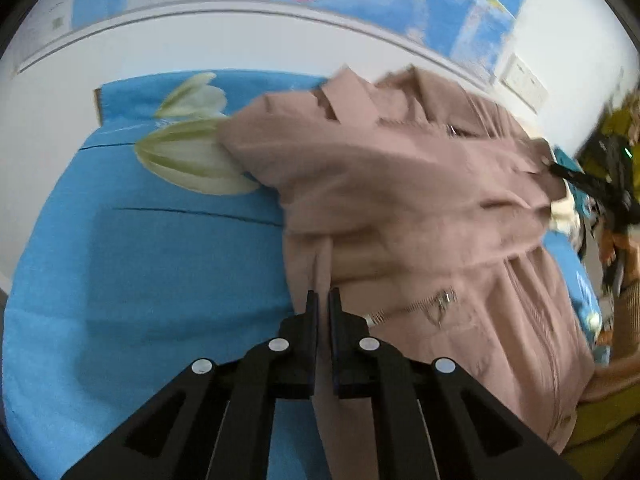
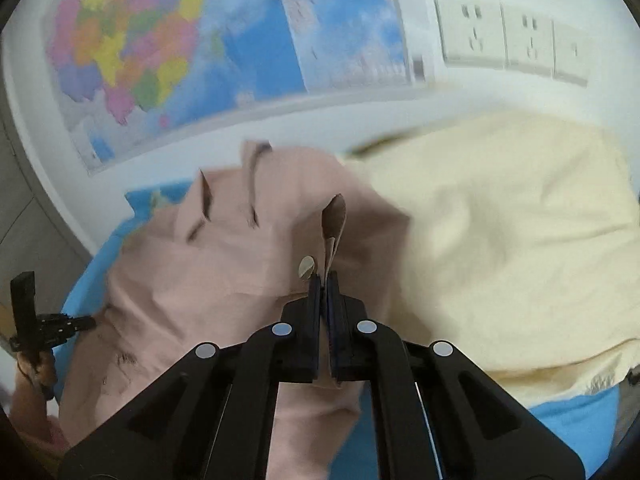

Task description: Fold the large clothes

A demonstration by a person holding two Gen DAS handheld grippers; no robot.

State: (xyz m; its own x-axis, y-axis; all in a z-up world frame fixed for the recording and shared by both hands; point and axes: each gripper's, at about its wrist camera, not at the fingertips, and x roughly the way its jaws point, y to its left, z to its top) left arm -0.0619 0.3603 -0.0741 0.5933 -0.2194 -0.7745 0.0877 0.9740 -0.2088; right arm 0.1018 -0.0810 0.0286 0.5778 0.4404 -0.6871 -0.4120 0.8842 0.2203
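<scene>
Fold barely begun: garment gripped, not yet laid flat.
The left tool (image 1: 323,300) and right tool (image 2: 323,280) are each pinched on an edge of the dusty-pink zippered jacket (image 1: 400,184), bunched on the blue flower-printed bedsheet (image 1: 140,260); a cream cloth (image 2: 500,240) lies beyond.

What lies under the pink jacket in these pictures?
The pink jacket rests on a blue cloth with a flower print; on one side it overlaps a cream cloth. What lies beneath its middle is hidden.
</scene>
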